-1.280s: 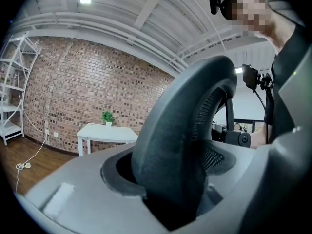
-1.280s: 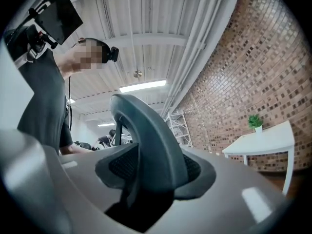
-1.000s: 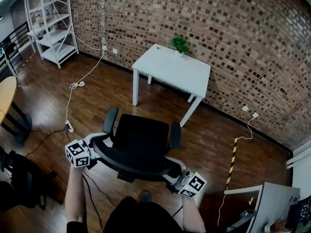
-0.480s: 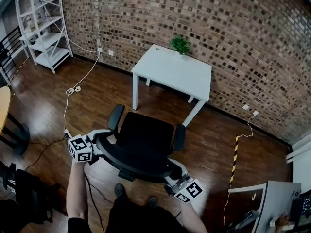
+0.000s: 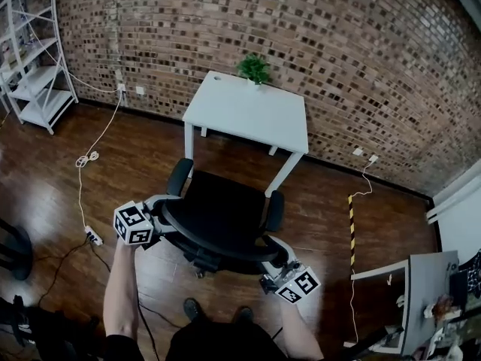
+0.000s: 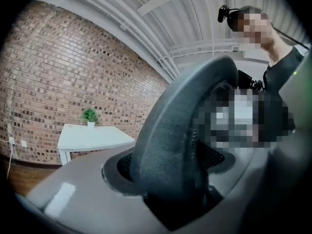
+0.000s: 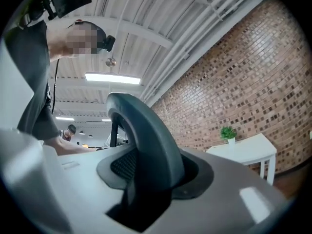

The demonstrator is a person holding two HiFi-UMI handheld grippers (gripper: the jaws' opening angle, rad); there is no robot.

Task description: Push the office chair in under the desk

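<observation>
A black office chair (image 5: 222,201) stands on the wood floor just in front of the white desk (image 5: 248,111), its seat facing the desk. Its curved backrest rim (image 5: 214,241) runs between my two grippers. My left gripper (image 5: 155,215) is at the rim's left end; its jaws are closing with the rim (image 6: 180,130) filling the gap between them. My right gripper (image 5: 275,266) is clamped on the rim's right end (image 7: 146,135). A small potted plant (image 5: 254,68) sits at the desk's back edge by the brick wall.
A white cable and a power strip (image 5: 93,236) lie on the floor to the left. A white shelf unit (image 5: 30,59) stands at far left. A yellow-black strip (image 5: 350,216) marks the floor to the right, near a grey panel (image 5: 421,292).
The chair has rolled forward with both grippers on its backrest and now stands closer to the desk. The shelf unit has slid toward the left edge of the view.
</observation>
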